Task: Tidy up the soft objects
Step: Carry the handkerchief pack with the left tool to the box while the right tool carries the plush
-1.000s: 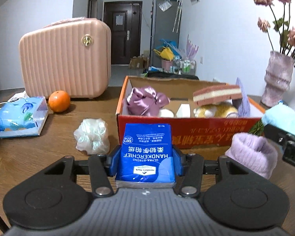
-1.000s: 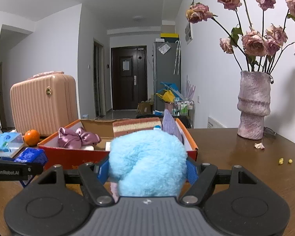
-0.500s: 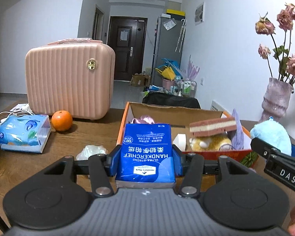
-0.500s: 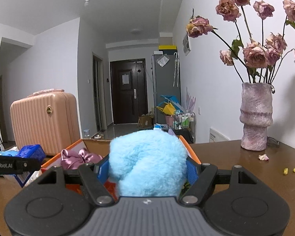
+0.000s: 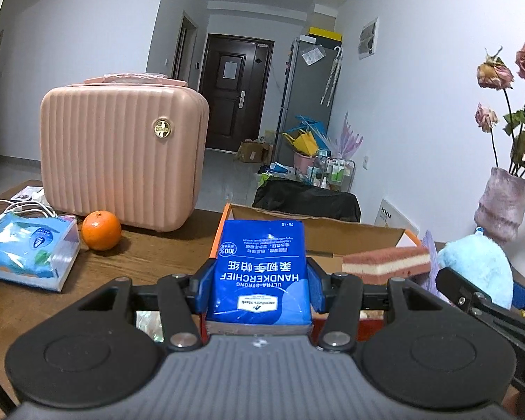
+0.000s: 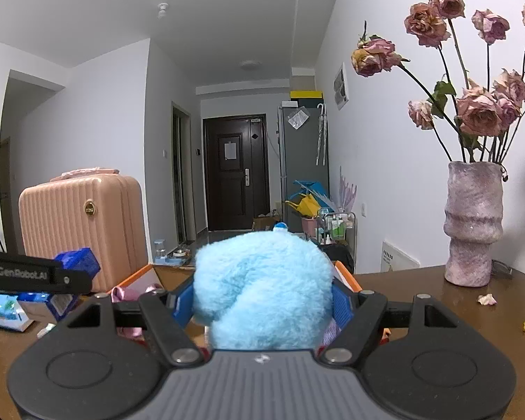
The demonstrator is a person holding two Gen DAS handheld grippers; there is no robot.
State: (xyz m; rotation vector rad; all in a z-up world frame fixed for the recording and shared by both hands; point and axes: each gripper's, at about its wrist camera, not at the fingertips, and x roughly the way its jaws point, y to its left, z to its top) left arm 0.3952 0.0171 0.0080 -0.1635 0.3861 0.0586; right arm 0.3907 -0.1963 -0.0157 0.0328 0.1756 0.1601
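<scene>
Both tongs have risen since the earlier frames, so the cardboard box (image 5: 318, 234) now sits lower in each view and the white bag on the table has slipped almost out of sight behind the left tongs.

Left tongs (image 5: 260, 280) stay clenched on a blue handkerchief pack (image 5: 260, 269), which stands upright between the blue pads, above the box's near left corner. Right tongs (image 6: 262, 302) stay clenched on a fluffy blue plush (image 6: 262, 290), which bulges above the pads and hides most of the box behind it.

Beyond the left tongs, the box's far wall stands up, and a pink and white sponge (image 5: 385, 262) lies across its right side. Left of the box, bare wood table (image 5: 150, 255) lies open as far as an orange (image 5: 100, 230), a tissue pack (image 5: 28, 250) and a pink suitcase (image 5: 122, 154).

Only the left view shows the sponge and the orange. Only the right view shows open table to the right, up to a vase (image 6: 472, 224) of dried roses with petals (image 6: 486, 299) nearby, and a pink satin bow (image 6: 127, 294) in the box.
</scene>
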